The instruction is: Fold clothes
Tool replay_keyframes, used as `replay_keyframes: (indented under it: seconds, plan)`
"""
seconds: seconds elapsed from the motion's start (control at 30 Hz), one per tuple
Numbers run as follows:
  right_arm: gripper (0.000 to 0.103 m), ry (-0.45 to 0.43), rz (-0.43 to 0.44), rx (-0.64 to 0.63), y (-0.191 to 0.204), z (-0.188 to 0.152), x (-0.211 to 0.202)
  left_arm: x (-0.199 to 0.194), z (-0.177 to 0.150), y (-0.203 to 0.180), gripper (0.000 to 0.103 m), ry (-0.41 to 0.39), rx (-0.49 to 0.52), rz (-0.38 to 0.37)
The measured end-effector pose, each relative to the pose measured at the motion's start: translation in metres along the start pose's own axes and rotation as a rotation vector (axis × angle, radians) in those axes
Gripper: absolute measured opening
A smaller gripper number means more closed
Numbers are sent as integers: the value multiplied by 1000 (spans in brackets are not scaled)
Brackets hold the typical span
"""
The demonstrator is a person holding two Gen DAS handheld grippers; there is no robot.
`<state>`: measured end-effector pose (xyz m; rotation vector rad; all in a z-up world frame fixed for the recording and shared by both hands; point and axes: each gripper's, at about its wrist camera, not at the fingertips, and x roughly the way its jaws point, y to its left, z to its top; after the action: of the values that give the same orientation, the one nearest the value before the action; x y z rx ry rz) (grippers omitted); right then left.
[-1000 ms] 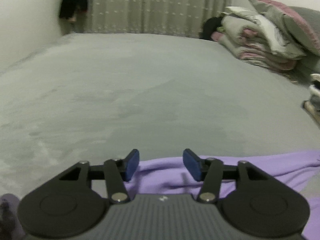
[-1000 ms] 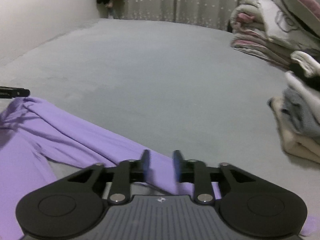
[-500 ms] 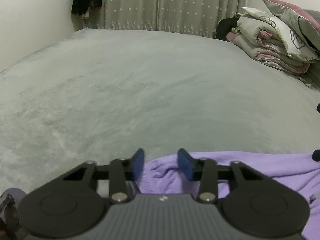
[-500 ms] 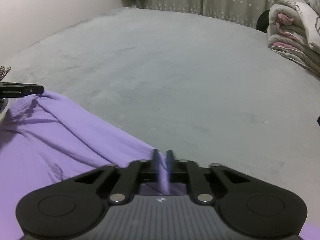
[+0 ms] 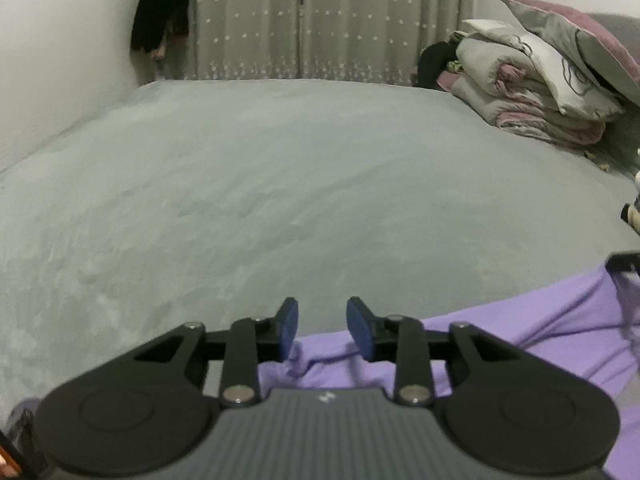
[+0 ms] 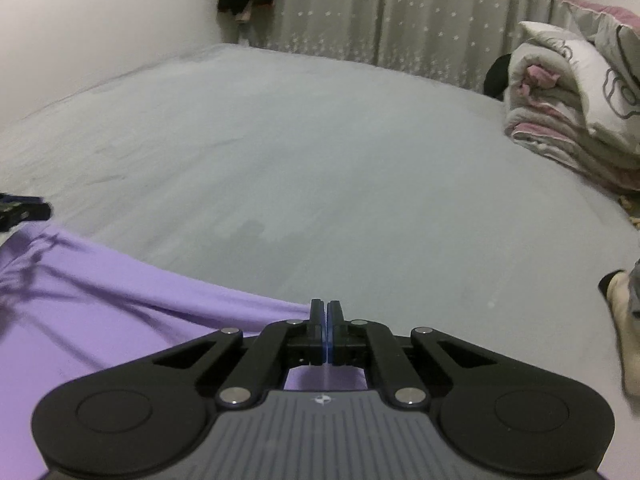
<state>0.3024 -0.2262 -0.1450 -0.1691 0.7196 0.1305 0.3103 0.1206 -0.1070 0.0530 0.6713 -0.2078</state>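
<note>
A purple garment point(image 5: 520, 336) lies spread on the grey bed point(image 5: 300, 184), across the near edge of both views. My left gripper point(image 5: 322, 326) is open just above its rumpled edge, and cloth shows low between the blue pads point(image 5: 289, 330). My right gripper point(image 6: 327, 318) is shut on the purple garment point(image 6: 120, 320) at its edge, with cloth showing behind the closed fingers. The tip of the right gripper point(image 5: 622, 264) shows at the right edge of the left wrist view. The left gripper point(image 6: 24, 210) pokes in at the left of the right wrist view.
Folded quilts and pillows point(image 5: 552, 92) are stacked at the back right of the bed. A star-patterned curtain point(image 5: 320, 20) hangs behind, with a dark garment point(image 5: 160, 16) on the wall. Part of a clothes pile point(image 6: 624, 320) sits at the right edge. A white wall runs along the left.
The right gripper's fingers have shut on the purple garment's edge. The left gripper's fingers have narrowed but stay open. Both views have tilted up slightly and the cloth has shifted.
</note>
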Motion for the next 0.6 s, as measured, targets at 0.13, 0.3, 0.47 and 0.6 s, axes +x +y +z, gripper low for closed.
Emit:
replay_keyframes:
  seconds: [0.13,0.3,0.47,0.6]
  plan:
    - [3,1,-31,18,-5,13,21,7,4,1,47,14,36,50]
    - [3,19,-48,19,-5,14,42,17,-1,24,48,77,-19,60]
    - [3,49,-36,39,-7,4,50,20,-7,32,46,93,-36,31]
    - [14,54,43,123,-22,2,40,21,-9,36,44,93,-47,13]
